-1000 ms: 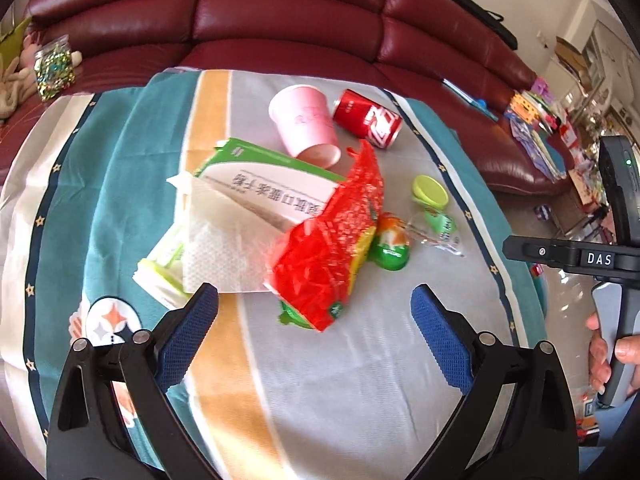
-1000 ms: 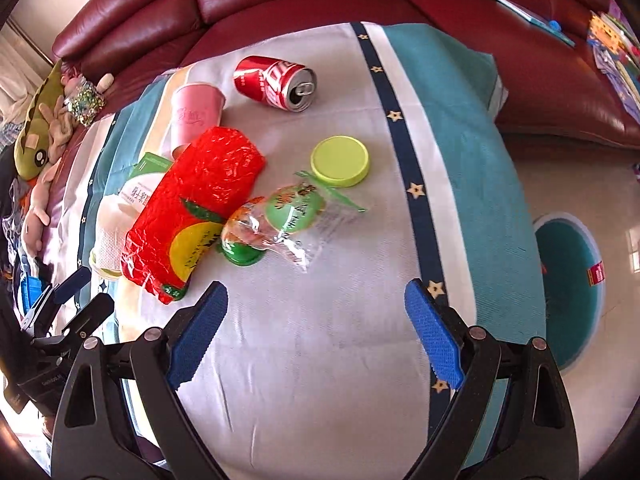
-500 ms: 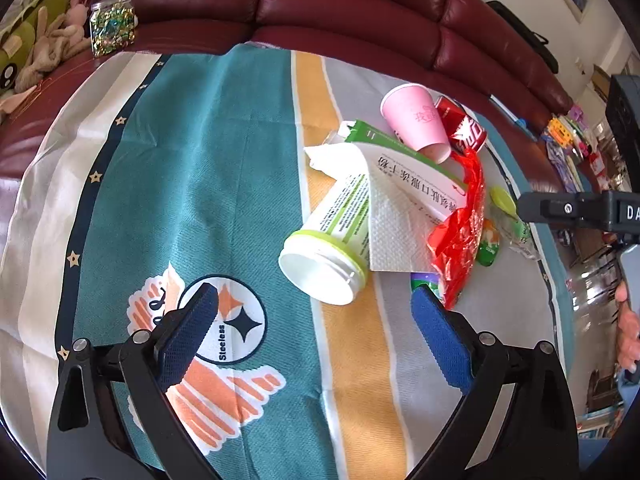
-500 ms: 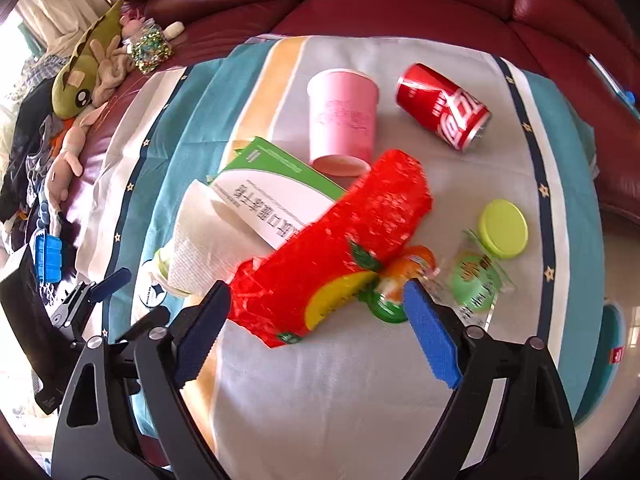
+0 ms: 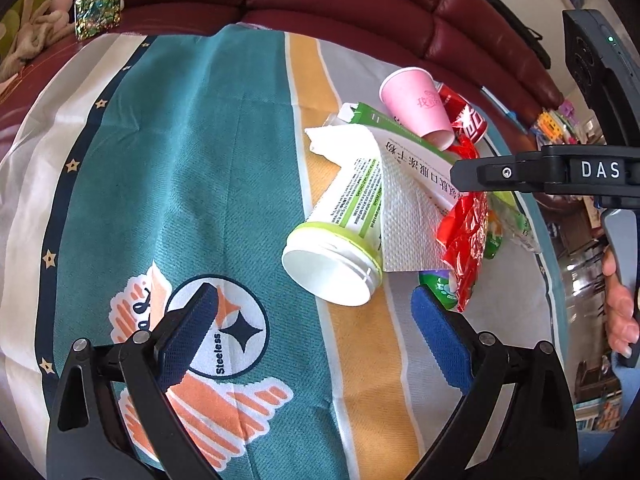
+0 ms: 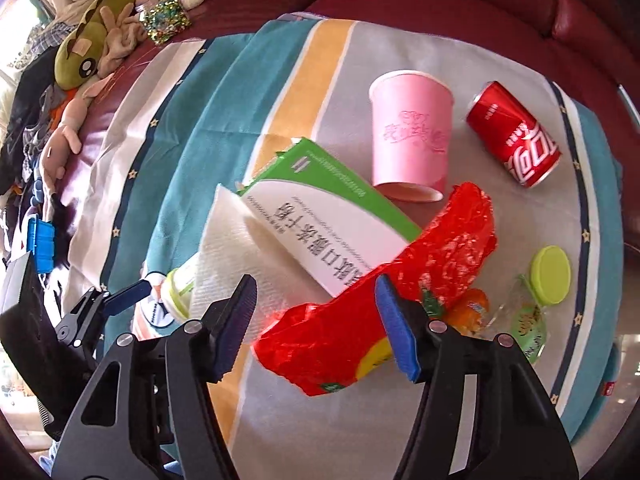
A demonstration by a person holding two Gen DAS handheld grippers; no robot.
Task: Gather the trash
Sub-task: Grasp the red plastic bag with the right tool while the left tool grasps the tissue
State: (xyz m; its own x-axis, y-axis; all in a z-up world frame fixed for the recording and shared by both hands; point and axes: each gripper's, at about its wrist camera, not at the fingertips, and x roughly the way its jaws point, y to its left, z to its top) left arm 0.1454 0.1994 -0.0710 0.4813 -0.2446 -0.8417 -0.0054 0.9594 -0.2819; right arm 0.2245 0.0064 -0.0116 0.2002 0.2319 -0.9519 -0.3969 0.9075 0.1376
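Observation:
A pile of trash lies on the striped cloth (image 5: 200, 160): a white and green open jar (image 5: 340, 248) on its side, a paper towel (image 5: 404, 216), a green and white box (image 6: 332, 216), a pink cup (image 6: 410, 136), a red cola can (image 6: 516, 136), a red wrapper (image 6: 384, 312), a green lid (image 6: 550, 274) and small clear packets (image 6: 524, 320). My left gripper (image 5: 316, 328) is open, its fingers just short of the jar's mouth. My right gripper (image 6: 316, 320) is open and hangs over the near end of the red wrapper and the paper towel.
A dark red sofa (image 5: 340, 0) runs behind the table. A glitter jar (image 5: 98, 12) and plush toys (image 6: 92, 44) sit on it at the left. The cloth's right edge drops to the floor (image 6: 628, 360). The right gripper's body (image 5: 580, 168) shows over the pile.
My left gripper swung left, then closed in on the open jar. My right gripper moved left and forward over the red wrapper, and its jaws have narrowed.

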